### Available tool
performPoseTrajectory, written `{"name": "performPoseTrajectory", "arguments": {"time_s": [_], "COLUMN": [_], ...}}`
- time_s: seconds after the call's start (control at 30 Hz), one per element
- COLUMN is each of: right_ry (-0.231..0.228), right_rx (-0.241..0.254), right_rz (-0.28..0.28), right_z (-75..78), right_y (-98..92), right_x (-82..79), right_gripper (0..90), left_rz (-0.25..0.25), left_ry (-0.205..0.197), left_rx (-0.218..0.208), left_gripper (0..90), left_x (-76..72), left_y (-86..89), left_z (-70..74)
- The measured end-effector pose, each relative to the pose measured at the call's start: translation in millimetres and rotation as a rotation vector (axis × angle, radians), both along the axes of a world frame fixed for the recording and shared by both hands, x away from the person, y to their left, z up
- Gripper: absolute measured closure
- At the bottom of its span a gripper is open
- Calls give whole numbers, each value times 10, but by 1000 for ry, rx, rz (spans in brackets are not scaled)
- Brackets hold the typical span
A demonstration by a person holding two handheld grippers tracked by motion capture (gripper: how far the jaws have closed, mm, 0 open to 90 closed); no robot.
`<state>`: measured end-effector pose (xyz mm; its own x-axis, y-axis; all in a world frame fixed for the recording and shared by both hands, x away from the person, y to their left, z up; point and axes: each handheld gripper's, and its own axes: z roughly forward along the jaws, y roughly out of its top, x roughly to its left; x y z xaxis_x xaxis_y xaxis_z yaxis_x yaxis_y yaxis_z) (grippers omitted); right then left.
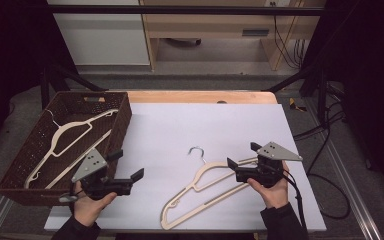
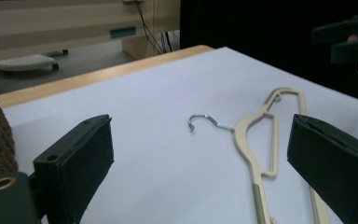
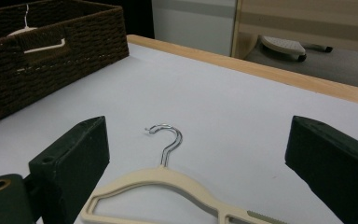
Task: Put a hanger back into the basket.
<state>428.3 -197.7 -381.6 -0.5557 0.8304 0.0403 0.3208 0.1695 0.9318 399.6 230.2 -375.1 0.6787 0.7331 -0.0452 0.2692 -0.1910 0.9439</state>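
Both claws spread, nothing between the pads: left claw (image 1: 129, 165) just beside the dark brown woven basket (image 1: 15, 185), right claw (image 1: 243, 157) at the shoulder of the cream plastic hanger with metal hook (image 1: 200, 187), flat mid white tabletop (image 1: 180, 125). Suggest right claw nip the shoulder bar, left take the neck under the hook, lift level, lay it beside the cream hanger in the basket (image 1: 62, 142).

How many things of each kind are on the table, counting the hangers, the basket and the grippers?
Cream hangers: 2, one in the basket and one on the white table top
Brown woven basket: 1
Grippers: 2, left gripper, right gripper
Total: 5
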Motion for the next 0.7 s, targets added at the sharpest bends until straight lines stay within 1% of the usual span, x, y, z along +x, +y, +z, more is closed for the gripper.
{"name": "performPoseTrajectory", "arguments": {"time_s": [0.1,0.2,0.23,0.27,0.37,0.43,0.57,0.6,0.67,0.7], "right_ry": [13,28,42,42,57,72,95,108,129,140], "right_rx": [-5,-18,-34,-34,-59,-70,-94,-113,-130,-147], "right_rz": [-2,-1,-1,-1,5,10,8,15,13,20], "right_z": [-18,-48,-74,-74,-113,-142,-176,-185,-204,-219], "right_y": [35,91,142,142,221,279,410,465,546,597], "right_x": [28,67,94,94,135,174,261,293,335,381], "right_gripper": [78,82,84,84,93,106,125,140,158,182], "left_rz": [-25,-42,-59,-59,-77,-88,-90,-97,-101,-102], "left_ry": [37,52,65,65,77,91,117,121,126,127], "left_rx": [16,33,41,41,56,61,89,96,99,99], "left_gripper": [69,68,68,68,68,70,71,72,72,74], "left_x": [3,10,10,10,9,21,53,62,68,69], "left_y": [-90,-155,-203,-203,-266,-295,-333,-338,-346,-350], "left_z": [-125,-207,-262,-262,-325,-366,-463,-480,-498,-506]}}
